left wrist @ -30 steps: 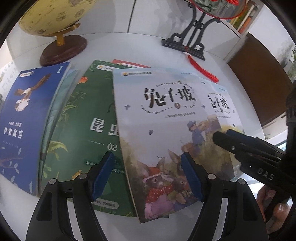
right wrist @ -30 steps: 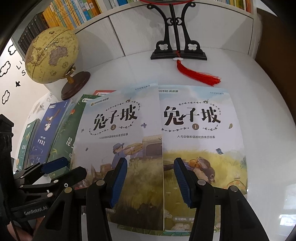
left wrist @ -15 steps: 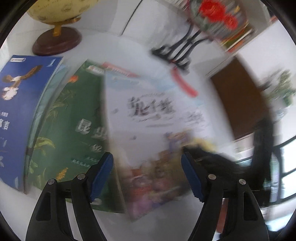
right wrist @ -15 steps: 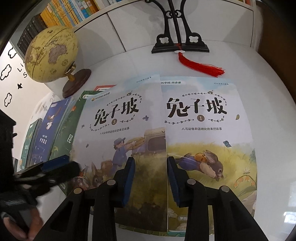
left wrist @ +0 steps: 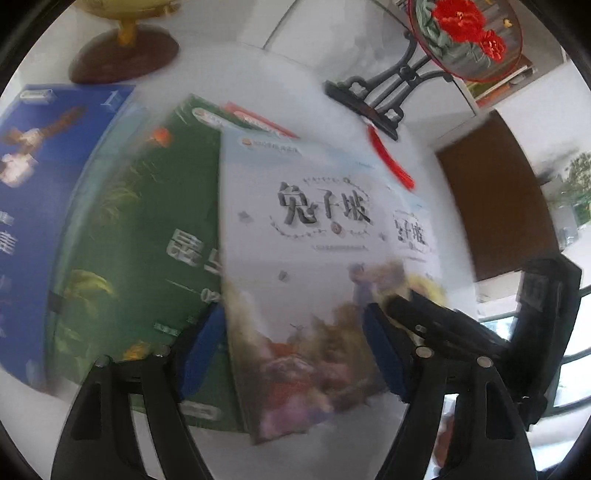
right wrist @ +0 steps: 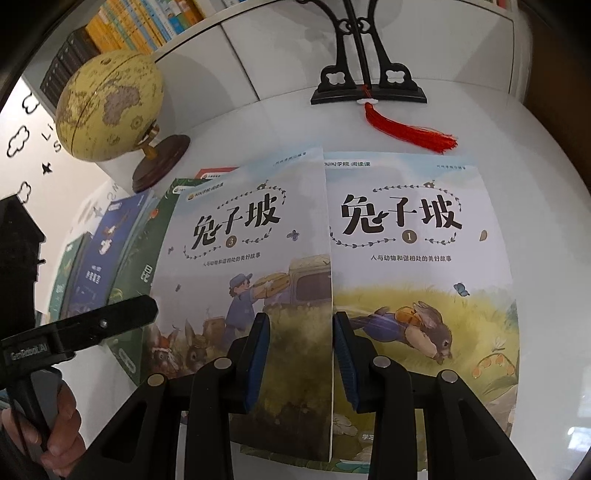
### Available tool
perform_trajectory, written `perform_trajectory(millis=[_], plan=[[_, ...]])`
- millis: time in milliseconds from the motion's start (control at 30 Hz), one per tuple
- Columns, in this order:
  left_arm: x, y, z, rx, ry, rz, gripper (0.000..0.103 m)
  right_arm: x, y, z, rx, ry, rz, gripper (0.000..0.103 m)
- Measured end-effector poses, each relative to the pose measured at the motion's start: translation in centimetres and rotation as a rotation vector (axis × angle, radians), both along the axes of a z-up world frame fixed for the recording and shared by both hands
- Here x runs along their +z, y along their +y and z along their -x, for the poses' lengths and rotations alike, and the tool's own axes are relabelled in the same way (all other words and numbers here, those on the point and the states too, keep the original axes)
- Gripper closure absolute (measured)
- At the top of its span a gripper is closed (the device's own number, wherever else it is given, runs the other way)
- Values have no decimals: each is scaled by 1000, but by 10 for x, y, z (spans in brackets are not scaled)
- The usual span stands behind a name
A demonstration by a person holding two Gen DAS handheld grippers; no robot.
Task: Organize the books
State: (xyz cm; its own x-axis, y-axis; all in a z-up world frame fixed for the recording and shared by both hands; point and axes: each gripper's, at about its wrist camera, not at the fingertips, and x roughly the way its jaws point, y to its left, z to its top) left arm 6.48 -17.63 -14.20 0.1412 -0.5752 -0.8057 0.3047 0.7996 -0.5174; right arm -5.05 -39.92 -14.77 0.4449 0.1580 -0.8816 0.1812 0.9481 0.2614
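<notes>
Several thin books lie fanned out on a white table (right wrist: 517,122). The book numbered 3 (right wrist: 236,258) overlaps the book numbered 1 (right wrist: 417,258) on its right and a green book (right wrist: 147,273) on its left; a blue book (right wrist: 96,266) lies further left. My right gripper (right wrist: 301,354) is partly closed, its blue pads astride the raised right edge of book 3, not clamped. My left gripper (left wrist: 291,354) is open over book 3 (left wrist: 303,240), with the green book (left wrist: 140,236) and blue book (left wrist: 33,206) to its left. The left wrist view is blurred.
A yellow globe (right wrist: 110,107) on a wooden base stands at the back left. A black ornament stand (right wrist: 367,88) with a red tassel (right wrist: 410,131) stands at the back. A shelf of books (right wrist: 122,33) runs behind. A brown panel (left wrist: 502,206) lies to the right.
My right gripper's fingers have closed in around the right edge of book 3. My left gripper has shifted and tilted, still open, and its view has blurred.
</notes>
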Motion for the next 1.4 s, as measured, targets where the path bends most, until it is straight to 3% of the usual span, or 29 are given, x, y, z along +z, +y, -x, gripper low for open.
perform_trajectory(millis=[133, 200, 333, 367, 400, 500, 600, 700, 767, 833, 900, 1100, 1267, 1400], plan=[[-1, 1, -1, -3, 18, 44, 17, -1, -1, -1, 7, 4, -3, 68], [-4, 9, -4, 15, 64, 120, 16, -1, -4, -1, 1, 5, -25, 68], [-3, 26, -8, 46, 139, 328, 18, -2, -13, 2, -35, -7, -62, 67], [-4, 22, -9, 21, 199, 439, 20, -2, -15, 2, -36, -8, -72, 67], [-5, 14, -8, 5, 240, 495, 20, -2, -15, 2, -35, -11, -79, 67], [6, -8, -4, -42, 129, 338, 20, -3, -9, 1, -11, -17, -122, 67], [4, 1, -8, 14, 132, 271, 23, -2, 1, -1, 2, -11, -74, 67], [13, 19, -9, 74, 24, 107, 23, -2, 2, -1, 24, -11, -64, 68], [10, 21, -12, 72, 17, 28, 23, -2, 0, -2, 30, -8, -65, 68], [-3, 19, -16, 35, 79, 44, 23, -2, 2, -1, 29, -8, -57, 68], [-4, 13, -15, 14, 75, 59, 13, -2, 3, -2, 26, -4, -47, 68], [-7, 22, -19, 54, 116, 155, 4, -1, 5, -1, 53, 22, -57, 65], [-17, 42, -22, 103, 205, 313, 4, -7, -11, 17, -4, -2, -266, 65], [-13, 37, -19, 77, 187, 291, 4, -6, -27, 25, -49, -50, -434, 65]])
